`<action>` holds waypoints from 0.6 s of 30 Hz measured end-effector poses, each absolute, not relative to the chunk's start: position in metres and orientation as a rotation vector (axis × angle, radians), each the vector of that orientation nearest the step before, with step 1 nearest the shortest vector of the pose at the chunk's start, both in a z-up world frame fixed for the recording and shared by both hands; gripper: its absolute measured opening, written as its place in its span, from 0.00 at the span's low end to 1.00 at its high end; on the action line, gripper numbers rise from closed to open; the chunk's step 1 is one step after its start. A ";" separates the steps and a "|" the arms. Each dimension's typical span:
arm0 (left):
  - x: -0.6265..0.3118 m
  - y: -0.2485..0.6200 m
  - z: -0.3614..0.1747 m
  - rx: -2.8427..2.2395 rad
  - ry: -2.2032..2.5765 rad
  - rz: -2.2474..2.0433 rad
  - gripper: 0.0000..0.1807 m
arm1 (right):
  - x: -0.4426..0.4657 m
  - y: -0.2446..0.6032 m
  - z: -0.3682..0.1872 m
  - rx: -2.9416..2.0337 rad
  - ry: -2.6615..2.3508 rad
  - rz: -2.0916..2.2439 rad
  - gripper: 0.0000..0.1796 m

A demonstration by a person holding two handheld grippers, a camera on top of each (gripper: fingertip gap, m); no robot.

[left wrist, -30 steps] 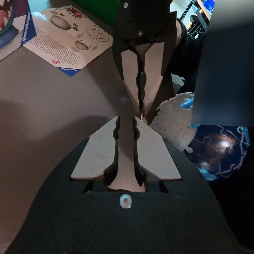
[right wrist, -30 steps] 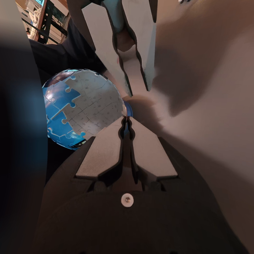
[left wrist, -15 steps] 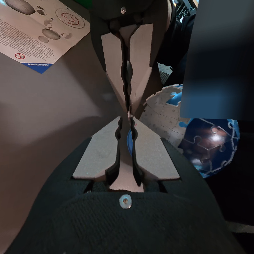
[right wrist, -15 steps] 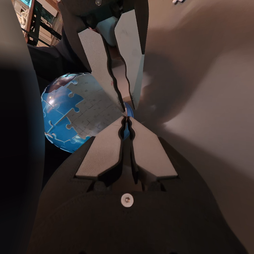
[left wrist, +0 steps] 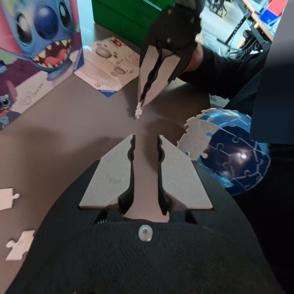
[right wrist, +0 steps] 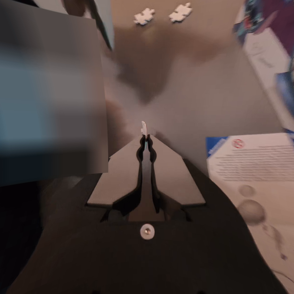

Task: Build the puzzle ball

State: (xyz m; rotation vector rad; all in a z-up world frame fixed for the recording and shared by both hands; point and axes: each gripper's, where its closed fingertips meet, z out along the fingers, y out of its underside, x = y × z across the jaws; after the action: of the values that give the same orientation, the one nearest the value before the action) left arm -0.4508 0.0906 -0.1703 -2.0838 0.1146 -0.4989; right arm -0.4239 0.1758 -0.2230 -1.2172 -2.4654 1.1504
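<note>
The half-built blue puzzle ball [left wrist: 225, 152] lies at the right in the left wrist view, its grey inner side turned toward the table's middle. My left gripper [left wrist: 146, 136] is open and empty above the bare table, just left of the ball. My right gripper [right wrist: 146, 135] is shut on a puzzle piece [right wrist: 144, 128], held edge-on with its pale back showing. The left wrist view shows that gripper [left wrist: 141, 103] farther off, with the piece [left wrist: 138, 111] hanging from its tips above the table. The ball is hidden in the right wrist view.
The puzzle's picture box [left wrist: 31, 52] stands at the far left, a leaflet [left wrist: 109, 66] lies beside it, and a green box [left wrist: 127, 17] is behind. Loose pieces lie on the table [left wrist: 15, 248] [right wrist: 144, 16] [right wrist: 180, 13]. A person's dark sleeve [left wrist: 222, 71] is at the right. The left gripper's tips are roughly 11 centimeters from the right gripper's.
The two grippers met tip to tip by the ball, then drew apart. My left gripper opened and backed away. The right gripper stayed shut on the piece and swung away from the ball.
</note>
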 end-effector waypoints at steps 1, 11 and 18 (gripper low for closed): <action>-0.452 0.085 -0.165 -2.059 0.112 -0.489 0.16 | -0.427 0.184 -0.227 -1.185 -2.431 1.083 0.00; -0.439 0.032 -0.176 -2.020 0.044 -0.427 0.22 | -0.426 0.208 -0.241 -0.915 -2.198 0.701 0.00; -0.419 0.017 -0.179 -2.009 0.083 -0.424 0.23 | -0.405 0.202 -0.245 -1.174 -2.255 0.938 0.07</action>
State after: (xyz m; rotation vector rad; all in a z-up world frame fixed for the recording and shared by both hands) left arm -0.4189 0.0174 -0.1793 -2.0090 0.0830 -0.4241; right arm -0.4049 0.2016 -0.2450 -1.1743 -2.2550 0.9377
